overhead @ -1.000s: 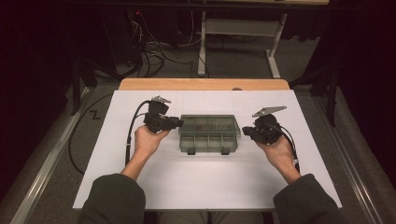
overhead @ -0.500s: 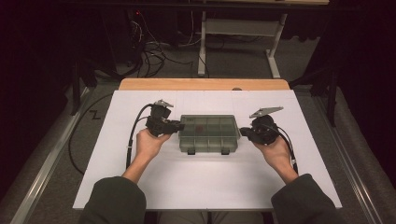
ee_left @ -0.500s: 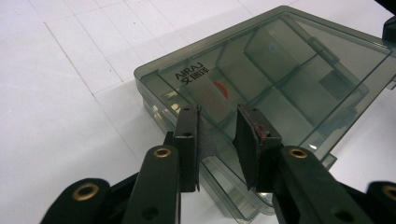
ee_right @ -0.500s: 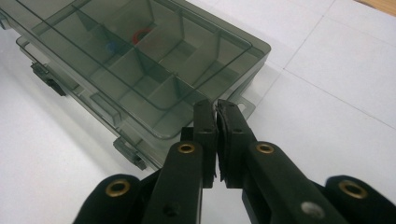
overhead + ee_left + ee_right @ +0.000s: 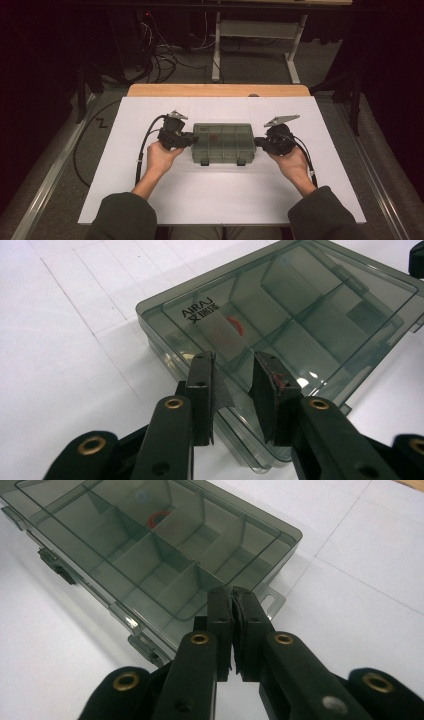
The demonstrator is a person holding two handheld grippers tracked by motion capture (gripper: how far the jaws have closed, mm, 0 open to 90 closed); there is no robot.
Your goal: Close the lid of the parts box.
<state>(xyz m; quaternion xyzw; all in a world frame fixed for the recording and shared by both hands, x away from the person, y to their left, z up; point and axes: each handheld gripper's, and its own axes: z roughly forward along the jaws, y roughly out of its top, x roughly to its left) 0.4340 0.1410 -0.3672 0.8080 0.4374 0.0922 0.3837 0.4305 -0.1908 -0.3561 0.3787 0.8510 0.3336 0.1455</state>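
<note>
A smoky translucent compartment box [image 5: 223, 142] lies closed in the middle of the white table, with two latches on its near side. A small red ring [image 5: 160, 517] shows through the lid [image 5: 300, 315]. My left gripper [image 5: 192, 141] is at the box's left end, and its tips [image 5: 234, 365] stand a little apart over the lid's edge with nothing pinched between them. My right gripper [image 5: 257, 142] is at the box's right end. Its jaws [image 5: 232, 597] are pressed together, tips at the box's rim [image 5: 270, 540].
The white table top [image 5: 220, 200] stretches around the box on all sides. A wooden strip [image 5: 220, 90] runs along its far edge. Beyond it are floor cables [image 5: 160, 50] and a white desk frame [image 5: 250, 35]. Each gripper trails a black cable [image 5: 142, 150].
</note>
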